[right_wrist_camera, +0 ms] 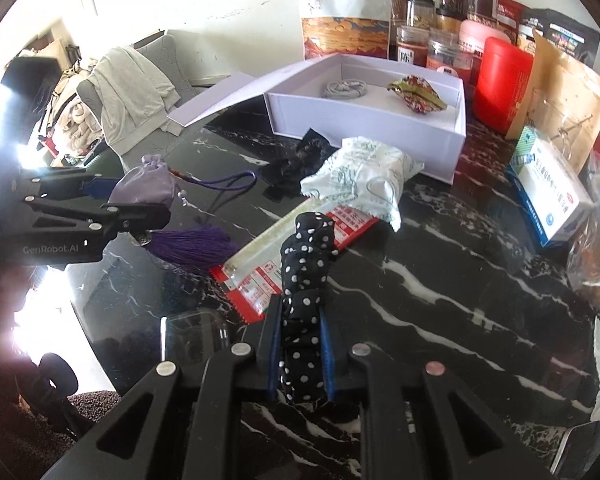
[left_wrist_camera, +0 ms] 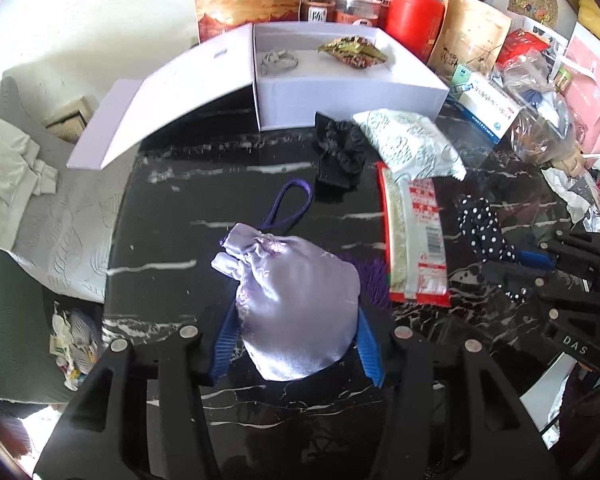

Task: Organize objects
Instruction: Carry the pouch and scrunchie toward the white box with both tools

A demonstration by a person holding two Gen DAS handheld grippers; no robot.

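Your left gripper [left_wrist_camera: 296, 344] squeezes the purple pouch [left_wrist_camera: 296, 300] just above the black table [left_wrist_camera: 172, 240]. Your right gripper [right_wrist_camera: 300, 344] pinches the dotted scrunchie [right_wrist_camera: 306, 280]. The white box [left_wrist_camera: 340, 92] sits open, far back.

So the open box [right_wrist_camera: 364, 120] sat at the back of the desk [right_wrist_camera: 460, 280], its lid [left_wrist_camera: 160, 96] flopped out to the left. 2 things lay inside it: a coiled cable [right_wrist_camera: 342, 89] on the left, a wrapped packet [right_wrist_camera: 416, 94] on the right. Jars and pouches [right_wrist_camera: 440, 20] were lined up behind the box. In front of it a dark scrunchie [right_wrist_camera: 300, 156] lay beside a patterned pack [right_wrist_camera: 360, 180], with a flat sachet [right_wrist_camera: 292, 256] nearer still. The medicine carton [right_wrist_camera: 552, 196] was off to the right. A chair with clothes [right_wrist_camera: 128, 92] stood past the desk's left edge.
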